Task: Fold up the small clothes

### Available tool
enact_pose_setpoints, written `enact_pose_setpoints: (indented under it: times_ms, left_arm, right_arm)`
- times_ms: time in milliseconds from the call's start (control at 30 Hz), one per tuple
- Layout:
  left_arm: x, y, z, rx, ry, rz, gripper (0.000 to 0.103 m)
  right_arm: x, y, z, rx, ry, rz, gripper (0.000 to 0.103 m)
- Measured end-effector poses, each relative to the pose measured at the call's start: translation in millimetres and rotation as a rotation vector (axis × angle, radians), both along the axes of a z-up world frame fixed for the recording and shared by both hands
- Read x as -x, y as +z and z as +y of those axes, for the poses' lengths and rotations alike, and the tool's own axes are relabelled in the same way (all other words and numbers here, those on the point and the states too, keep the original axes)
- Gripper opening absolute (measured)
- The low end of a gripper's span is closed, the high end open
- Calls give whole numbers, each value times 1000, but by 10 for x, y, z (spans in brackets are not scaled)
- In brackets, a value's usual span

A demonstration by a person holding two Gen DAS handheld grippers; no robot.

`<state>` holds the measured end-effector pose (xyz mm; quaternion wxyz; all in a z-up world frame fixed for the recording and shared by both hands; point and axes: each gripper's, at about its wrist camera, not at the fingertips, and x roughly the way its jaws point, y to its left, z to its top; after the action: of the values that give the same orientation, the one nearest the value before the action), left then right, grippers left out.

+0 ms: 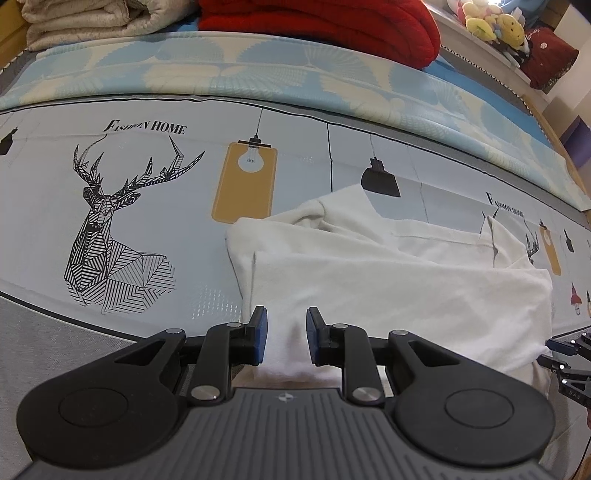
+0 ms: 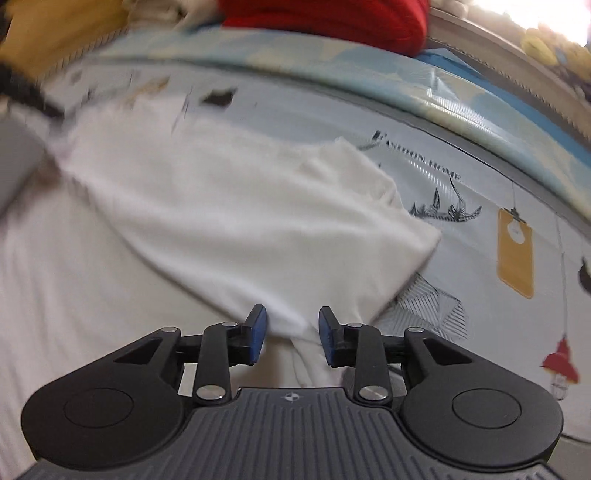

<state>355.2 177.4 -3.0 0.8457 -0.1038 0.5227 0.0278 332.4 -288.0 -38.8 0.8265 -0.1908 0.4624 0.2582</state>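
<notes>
The left gripper (image 1: 285, 336) and right gripper (image 2: 289, 335) both stand part open, blue pads straddling edges of the white cotton garment (image 1: 369, 273) without pinching it. The garment lies folded at 1 o'clock on the pale printed bedsheet (image 1: 177, 206), lettered "FASHION HOME". Beyond, at 12 o'clock, sits a red knitted blanket (image 1: 325, 26).

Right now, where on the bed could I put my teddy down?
There's bare sheet left of the white garment, around the deer print and yellow lamp print. The back is crowded by the red blanket and beige blanket. Both tongs sit at the garment's near edge.
</notes>
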Motion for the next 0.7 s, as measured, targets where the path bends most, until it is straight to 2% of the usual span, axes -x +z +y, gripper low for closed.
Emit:
enact_pose_setpoints:
  times_ms: [67,100,133,167,267,367,533,600,700]
  left_arm:
    - [6,-17,-4,-6,-1,5,25]
    - [5,-29,-7,-8,-1,8,25]
    - [3,-41,-13,-10,-3,11,25]
    - [-1,-53,-17,-11,-7,14,25]
    - [-8,-76,-37,-4,-21,19,25]
    - [-5,-80,-43,3,-31,20,25]
    - [10,-113,-12,5,-42,33,25]
    - [17,-140,-11,6,-52,39,25]
    - [34,-203,-29,12,-66,51,25]
  right_arm:
    - [58,-39,-1,57,19,2,33]
    - [108,-56,13,90,30,-5,29]
    - [120,-77,-1,117,28,-9,13]
    - [101,-75,-51,120,8,-4,7]
    - [23,-43,-206,87,-77,3,5]
    - [20,-5,-231,62,-103,20,4]
    - [27,23,-276,116,-126,73,4]
    - [10,179,-358,54,-174,66,4]
    - [-1,488,-440,-156,-217,-15,4]
